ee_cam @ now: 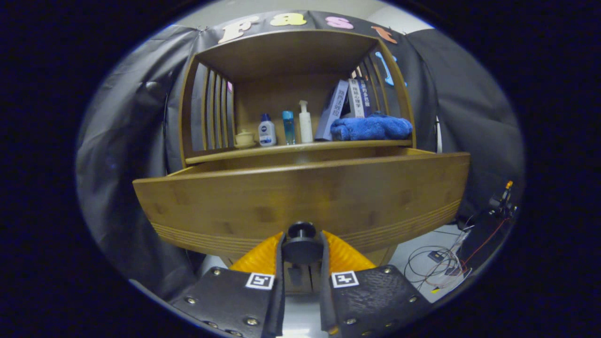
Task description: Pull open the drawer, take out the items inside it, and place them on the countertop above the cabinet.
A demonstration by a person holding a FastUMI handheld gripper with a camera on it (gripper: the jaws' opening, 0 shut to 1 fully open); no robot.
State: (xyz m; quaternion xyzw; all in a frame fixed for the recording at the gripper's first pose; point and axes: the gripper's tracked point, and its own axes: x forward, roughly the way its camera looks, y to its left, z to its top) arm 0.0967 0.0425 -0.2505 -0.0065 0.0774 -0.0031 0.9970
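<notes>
tongs (302,249) clamped tight on round black knob (302,231) of wooden bamboo drawer (300,197), drawer pulled out. fluffy blue towel (371,127) up on surface (300,148) above.

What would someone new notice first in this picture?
The wide wooden drawer front, pulled out from the cabinet, with the gripper shut on its dark round knob. Beyond it, on the countertop above, a blue towel lies heaped beside leaning books and a row of small bottles.

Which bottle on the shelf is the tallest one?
The white pump bottle, rightmost of the three. It stands taller than the blue-capped bottle and the clear blue bottle.
</notes>
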